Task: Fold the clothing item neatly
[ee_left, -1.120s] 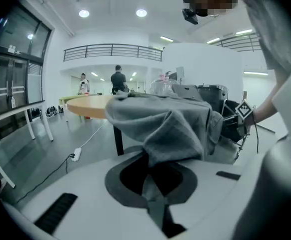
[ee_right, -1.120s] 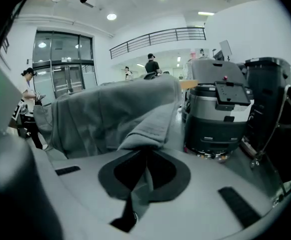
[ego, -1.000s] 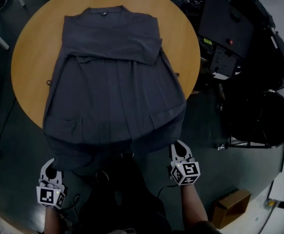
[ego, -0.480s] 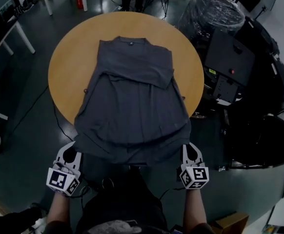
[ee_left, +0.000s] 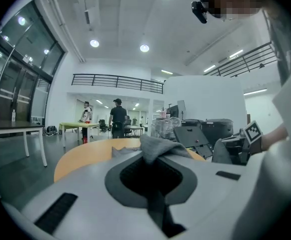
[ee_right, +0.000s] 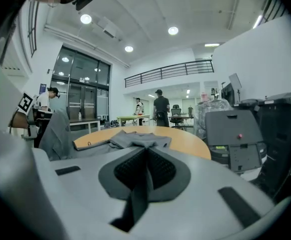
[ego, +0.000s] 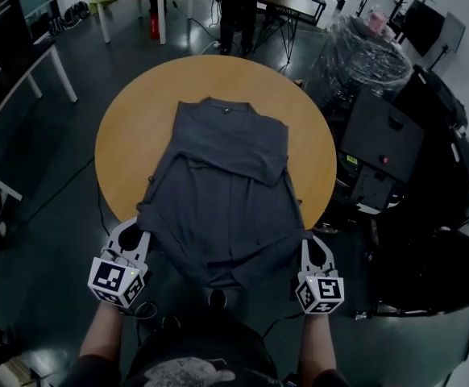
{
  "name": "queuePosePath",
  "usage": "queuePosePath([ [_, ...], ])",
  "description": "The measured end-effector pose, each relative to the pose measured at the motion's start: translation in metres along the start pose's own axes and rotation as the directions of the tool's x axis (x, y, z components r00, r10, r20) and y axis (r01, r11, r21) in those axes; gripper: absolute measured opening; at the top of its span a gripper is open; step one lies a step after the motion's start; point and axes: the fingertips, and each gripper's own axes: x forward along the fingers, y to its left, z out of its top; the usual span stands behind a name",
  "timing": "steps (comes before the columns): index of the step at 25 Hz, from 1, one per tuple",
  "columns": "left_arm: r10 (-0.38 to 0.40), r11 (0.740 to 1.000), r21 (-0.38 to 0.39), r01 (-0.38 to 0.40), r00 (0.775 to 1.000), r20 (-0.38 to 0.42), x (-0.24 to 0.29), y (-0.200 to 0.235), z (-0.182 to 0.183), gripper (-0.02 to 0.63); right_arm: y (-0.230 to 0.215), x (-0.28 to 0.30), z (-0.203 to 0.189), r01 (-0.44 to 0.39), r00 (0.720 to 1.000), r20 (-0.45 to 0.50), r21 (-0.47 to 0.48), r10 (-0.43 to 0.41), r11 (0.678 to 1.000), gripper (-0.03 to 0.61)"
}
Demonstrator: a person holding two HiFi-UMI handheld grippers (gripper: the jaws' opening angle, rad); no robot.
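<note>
Left gripper (ego: 131, 232): my jaws are pressed together on the near left hem corner of the dark garment (ego: 226, 192). Right gripper (ego: 313, 247): my jaws pinch the near right corner. The collar end lies flat on the round table (ego: 126, 147), far side. The near hem hangs stretched between my two grippers, off the table's near edge.

dark grey shirt (ego: 226, 208): soft matt cloth, creased | round orange-tan surface (ego: 126, 147): smooth, wood-look, faint sheen | left claw (ego: 132, 232), right claw (ego: 311, 250): pale grey matt plastic | dark floor (ego: 49, 188): smooth, glossy
</note>
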Motion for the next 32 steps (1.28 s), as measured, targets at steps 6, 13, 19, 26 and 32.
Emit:
queuePosePath([
  [6, 0.066, 0.998, -0.019, -0.066, 0.998, -0.022, 0.045, 0.005, 0.007, 0.015, 0.0, 0.054, 0.032, -0.105, 0.994, 0.001, -0.101, 0.105, 0.989, -0.003],
  [13, 0.145, 0.988, -0.052, -0.146, 0.989, -0.011, 0.106, 0.054, 0.039, 0.015, -0.031, 0.12, 0.09, -0.094, 0.993, 0.055, -0.13, 0.101, 0.987, -0.003],
  [19, 0.221, 0.971, -0.102, -0.216, 0.974, 0.045, 0.178, 0.145, 0.096, 0.015, -0.082, 0.201, 0.151, 0.01, 0.997, 0.082, -0.112, -0.001, 0.994, -0.003],
  [26, 0.228, 0.967, -0.132, -0.219, 0.972, 0.059, 0.277, 0.246, 0.142, 0.015, -0.15, 0.312, 0.203, 0.131, 0.991, 0.042, -0.08, -0.128, 0.988, -0.003],
  [32, 0.274, 0.954, -0.113, -0.278, 0.96, -0.057, 0.394, 0.295, 0.13, 0.015, -0.189, 0.423, 0.196, 0.126, 0.99, -0.055, -0.095, -0.132, 0.987, -0.003],
])
